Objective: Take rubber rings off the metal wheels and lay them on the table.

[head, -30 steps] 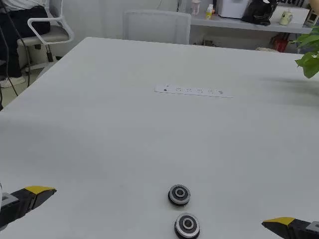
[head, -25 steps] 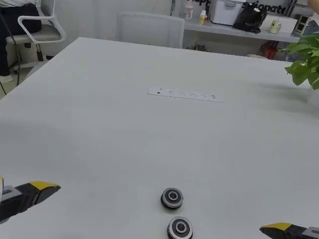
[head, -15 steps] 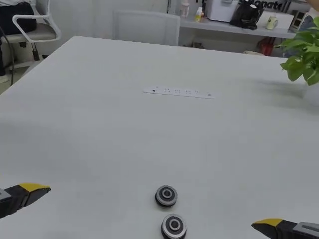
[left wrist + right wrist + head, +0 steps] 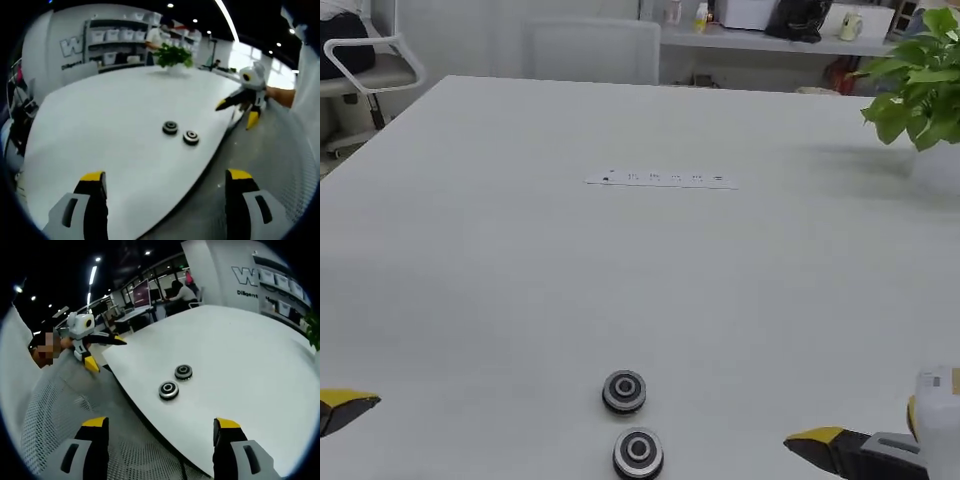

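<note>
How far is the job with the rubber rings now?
Nothing looks done: the two small round metal wheels both wear their black rubber rings, and no ring lies loose on the white table. Nothing is in hand: the left gripper and right gripper have open jaws, away from the wheels. Both rings remain to remove.

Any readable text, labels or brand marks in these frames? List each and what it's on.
"W": large letter on the back wall; nothing more of that word is readable.
"Diligent": smaller line just under the W, blurred, so this reading is unsure.
Power strip: markings too small to read.
Metal wheels: no legible marks.
</note>
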The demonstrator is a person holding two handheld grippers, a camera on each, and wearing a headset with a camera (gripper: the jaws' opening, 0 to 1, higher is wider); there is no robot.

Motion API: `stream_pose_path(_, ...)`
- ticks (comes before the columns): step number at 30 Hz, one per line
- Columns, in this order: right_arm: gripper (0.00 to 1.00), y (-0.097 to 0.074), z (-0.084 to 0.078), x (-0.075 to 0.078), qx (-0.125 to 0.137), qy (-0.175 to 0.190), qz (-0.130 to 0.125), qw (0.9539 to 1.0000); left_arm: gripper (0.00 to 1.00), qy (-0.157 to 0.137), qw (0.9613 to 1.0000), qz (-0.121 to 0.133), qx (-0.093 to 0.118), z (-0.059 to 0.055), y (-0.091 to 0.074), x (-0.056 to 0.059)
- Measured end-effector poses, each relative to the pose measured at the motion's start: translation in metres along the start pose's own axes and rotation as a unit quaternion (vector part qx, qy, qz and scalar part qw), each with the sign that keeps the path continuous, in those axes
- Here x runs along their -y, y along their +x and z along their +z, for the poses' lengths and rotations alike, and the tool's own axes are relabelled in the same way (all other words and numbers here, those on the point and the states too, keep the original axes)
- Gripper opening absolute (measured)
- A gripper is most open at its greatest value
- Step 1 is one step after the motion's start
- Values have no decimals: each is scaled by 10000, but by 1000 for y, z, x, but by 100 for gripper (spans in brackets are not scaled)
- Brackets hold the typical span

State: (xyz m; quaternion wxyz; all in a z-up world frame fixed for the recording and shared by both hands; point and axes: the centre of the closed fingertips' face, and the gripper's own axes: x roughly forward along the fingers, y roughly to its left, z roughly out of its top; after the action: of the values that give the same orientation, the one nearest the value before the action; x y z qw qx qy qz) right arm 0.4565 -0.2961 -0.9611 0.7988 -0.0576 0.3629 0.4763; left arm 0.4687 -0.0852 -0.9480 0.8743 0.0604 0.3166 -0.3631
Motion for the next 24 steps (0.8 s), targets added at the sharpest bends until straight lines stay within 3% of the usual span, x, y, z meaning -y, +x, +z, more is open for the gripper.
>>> stream_pose_path(6, 87, 0, 6, -3, 149, 6, 92, 9998, 100, -273, 9994, 226, 22, -2, -3, -10)
stream_pose_path(9, 87, 1, 7, -4, 204, 57, 138, 9997, 100, -268, 9993, 232, 68, -1, -3, -10)
stream_pose_path(14, 86, 1, 7, 1, 199, 118, 17, 9997, 100, -267, 9995, 90, 106, 2, -2, -5)
stream_pose_path(18, 86, -1, 3, 10, 101, 177, -244, 9995, 100, -258, 9996, -103, 86, 1, -1, 2)
stream_pose_path(24, 86, -1, 3, 10, 129, 230, -230, 9994, 100, -75, 9996, -268, 68, 2, 1, 9)
